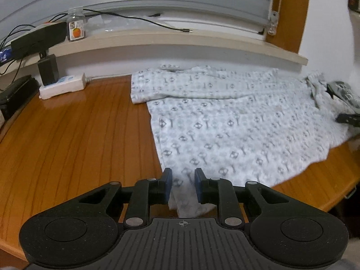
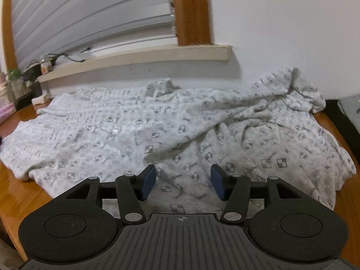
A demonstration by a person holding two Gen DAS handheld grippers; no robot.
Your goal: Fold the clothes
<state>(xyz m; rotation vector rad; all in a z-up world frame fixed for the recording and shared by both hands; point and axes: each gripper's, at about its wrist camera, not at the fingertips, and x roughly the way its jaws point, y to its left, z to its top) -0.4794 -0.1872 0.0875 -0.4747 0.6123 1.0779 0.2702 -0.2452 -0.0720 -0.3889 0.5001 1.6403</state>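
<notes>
A white garment (image 1: 225, 123) with a grey checked-diamond print lies spread on the wooden table (image 1: 78, 135), one sleeve folded across its far side. My left gripper (image 1: 183, 180) is at the garment's near left corner. Its blue pads (image 1: 168, 184) stand a little apart, with the cloth's corner in the gap and no visible pinch. In the right wrist view the same garment (image 2: 157, 123) is rumpled, its right part bunched against the wall. My right gripper (image 2: 183, 177) hovers low over the near hem, open wide, with nothing pinched. Dark blurred fingers (image 1: 346, 118) show at the garment's right edge.
A white power strip (image 1: 65, 85) with a black adapter (image 1: 48, 69) sits at the table's back left, beside a black case (image 1: 15, 94). A ledge (image 1: 180, 38) along the wall holds a jar (image 1: 76, 25), a black box (image 1: 36, 40) and cables. The table's rounded edge (image 1: 333, 193) runs right.
</notes>
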